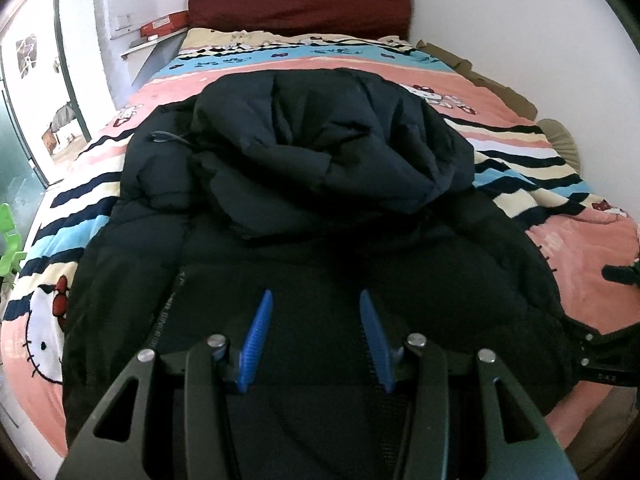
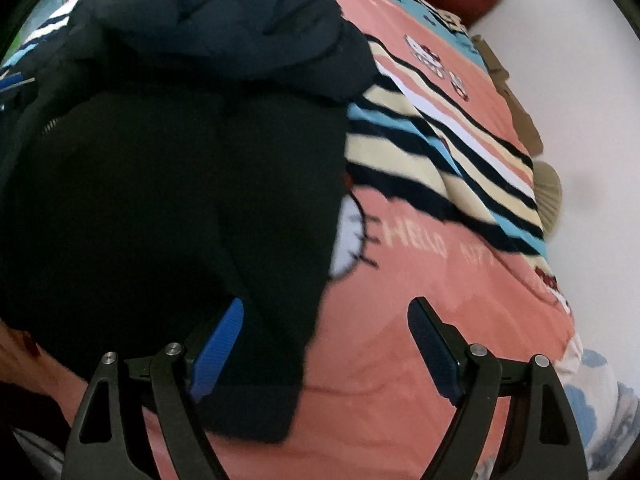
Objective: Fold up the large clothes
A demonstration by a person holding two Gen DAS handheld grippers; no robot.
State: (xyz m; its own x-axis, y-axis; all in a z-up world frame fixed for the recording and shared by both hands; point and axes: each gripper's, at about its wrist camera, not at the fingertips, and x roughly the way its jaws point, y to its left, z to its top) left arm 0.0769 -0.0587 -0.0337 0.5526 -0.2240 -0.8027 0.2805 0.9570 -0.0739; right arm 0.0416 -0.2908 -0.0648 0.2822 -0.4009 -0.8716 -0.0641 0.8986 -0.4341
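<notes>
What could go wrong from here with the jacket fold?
1. The puffy hood is heaped on the jacket body; folding over it may leave a lumpy bundle that springs open.
2. Both grippers, left and right, are open over thick black fabric; a shallow pinch may slip.

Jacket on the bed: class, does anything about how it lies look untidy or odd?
Yes. The jacket is not lying flat: its hood is bunched in a rumpled heap on top, and a sleeve trails loose across the blanket.
</notes>
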